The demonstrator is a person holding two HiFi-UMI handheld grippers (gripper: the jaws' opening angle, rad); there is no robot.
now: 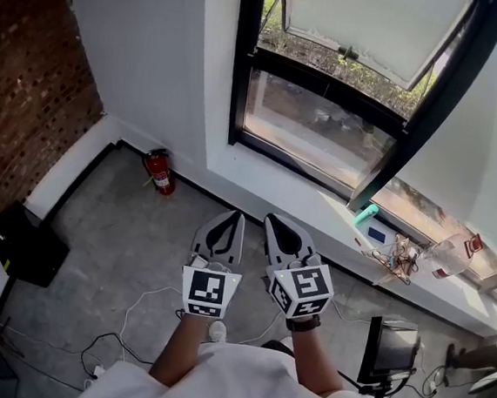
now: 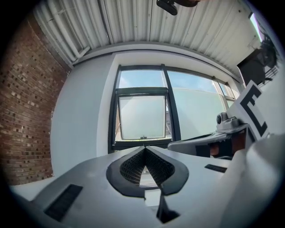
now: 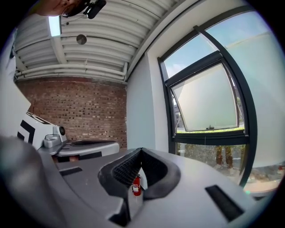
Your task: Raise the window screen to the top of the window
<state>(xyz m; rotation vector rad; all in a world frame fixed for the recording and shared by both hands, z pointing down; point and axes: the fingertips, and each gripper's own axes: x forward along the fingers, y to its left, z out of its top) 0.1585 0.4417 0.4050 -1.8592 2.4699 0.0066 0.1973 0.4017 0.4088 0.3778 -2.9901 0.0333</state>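
The black-framed window (image 1: 327, 114) stands ahead, with a tilted-out sash (image 1: 370, 22) in its upper part. A pale screen (image 1: 480, 155) covers the pane to the right; it also shows in the left gripper view as a pale screen (image 2: 200, 111) with clear glass above it. My left gripper (image 1: 229, 216) and right gripper (image 1: 274, 220) are held side by side over the floor, well short of the window and touching nothing. Both are shut with nothing between the jaws, as the left gripper (image 2: 144, 148) and right gripper (image 3: 141, 150) show in their own views.
A red fire extinguisher (image 1: 158, 172) stands against the wall below the window's left corner. The sill (image 1: 318, 205) carries a teal object (image 1: 366, 216) and small clutter (image 1: 400, 256). A black box (image 1: 30, 243) sits by the brick wall (image 1: 23, 85). Cables (image 1: 132, 314) cross the floor; a monitor (image 1: 390, 343) stands right.
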